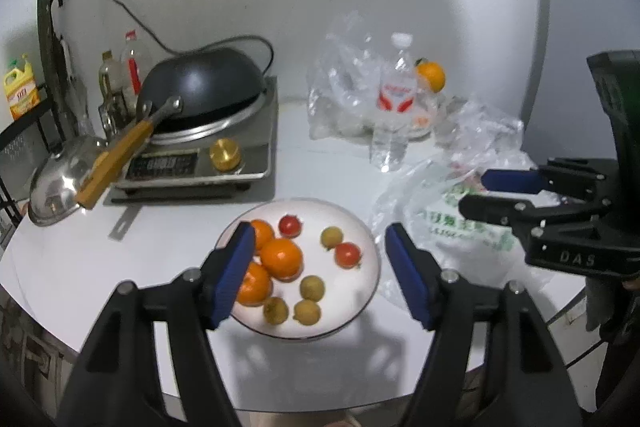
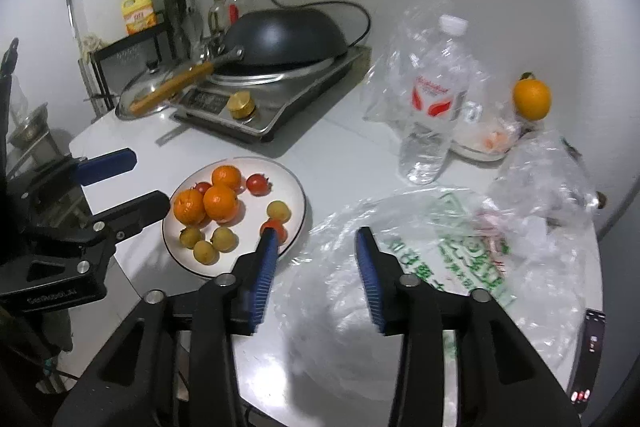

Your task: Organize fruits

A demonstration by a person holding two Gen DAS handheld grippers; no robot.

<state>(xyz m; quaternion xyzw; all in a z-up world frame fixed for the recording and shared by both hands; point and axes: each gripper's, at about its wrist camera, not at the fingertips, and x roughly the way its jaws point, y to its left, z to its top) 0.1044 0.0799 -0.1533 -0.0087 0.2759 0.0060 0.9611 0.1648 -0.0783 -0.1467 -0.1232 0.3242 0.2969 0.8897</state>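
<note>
Left wrist view
- plate: white plate sits on the table in front of the induction cooker, and it's pretty full already.
- fruit on it: three oranges bunched on the left side, two small red fruits, four little yellow-green ones. All loose, none stacked.
- left gripper: left gripper hangs over the plate with its blue pads well apart, nothing between them.
- straggler: one more orange sits way back by the wall, behind the water bottle and some clear plastic, well apart from the plate.

Right wrist view
- right gripper: right gripper is also spread open and holding nothing, hovering above the printed plastic bag just right of the plate.
- bag: looks flat and emptied to me, can't spot any fruit left in it, though the crinkles could hide a small one.
- back dish: the lone orange perches above a shallow dish with something orange in it; too blurry to say what.

Progress
- my guess: mostly done. Nine pieces plated, both hands free.
- left to do: probably that far orange, if it counts, and maybe tidying the bags.
</note>
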